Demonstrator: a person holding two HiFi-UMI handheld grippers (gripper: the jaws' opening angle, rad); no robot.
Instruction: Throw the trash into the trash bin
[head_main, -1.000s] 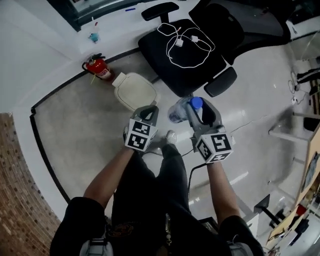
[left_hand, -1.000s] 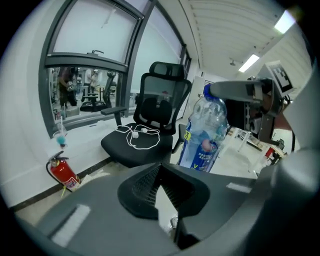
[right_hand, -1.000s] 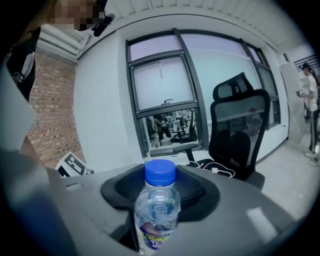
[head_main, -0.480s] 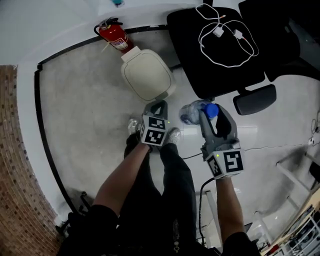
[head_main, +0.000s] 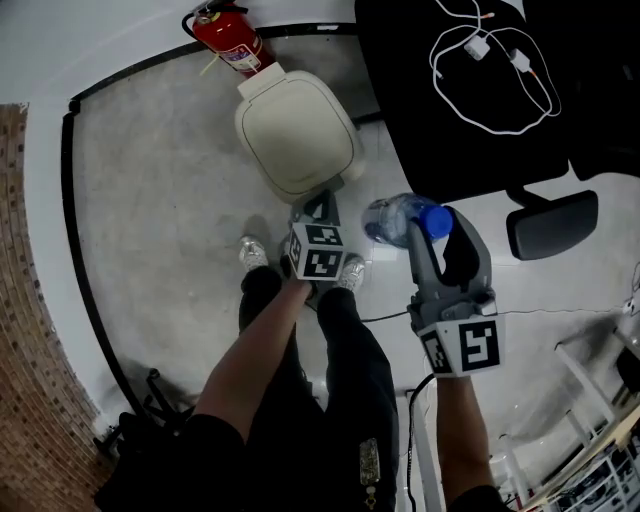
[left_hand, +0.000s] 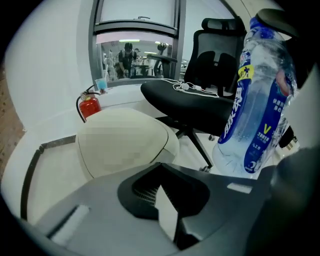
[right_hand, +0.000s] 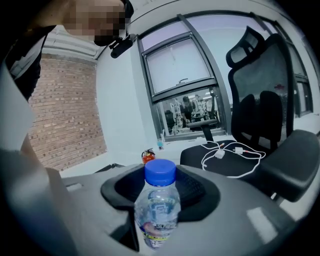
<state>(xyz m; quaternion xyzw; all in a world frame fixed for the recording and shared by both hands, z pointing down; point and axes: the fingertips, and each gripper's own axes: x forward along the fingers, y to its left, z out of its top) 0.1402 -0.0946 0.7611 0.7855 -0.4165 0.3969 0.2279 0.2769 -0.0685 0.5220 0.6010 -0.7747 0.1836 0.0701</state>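
Note:
A cream trash bin (head_main: 298, 135) with its lid down stands on the floor by the wall; in the left gripper view the bin (left_hand: 120, 140) fills the middle. My left gripper (head_main: 319, 207) points down at the bin's near foot, shut and holding nothing, its tip (left_hand: 161, 167) just short of the bin. To its right, my right gripper (head_main: 432, 232) is shut on a clear plastic bottle (head_main: 400, 220) with a blue cap, held upright beside the bin. The bottle (right_hand: 159, 210) sits between the jaws, and it also shows in the left gripper view, bottle (left_hand: 255, 110), at the right.
A red fire extinguisher (head_main: 226, 42) stands behind the bin against the wall. A black office chair (head_main: 480, 90) with white cables (head_main: 490, 70) on its seat is to the right. The person's shoes (head_main: 252, 252) are just before the bin. A brick wall (head_main: 30, 300) runs at left.
Both grippers have sunk toward the floor and come nearer the bin. The left one tipped downward at the bin's foot. The bottle stays in the right gripper.

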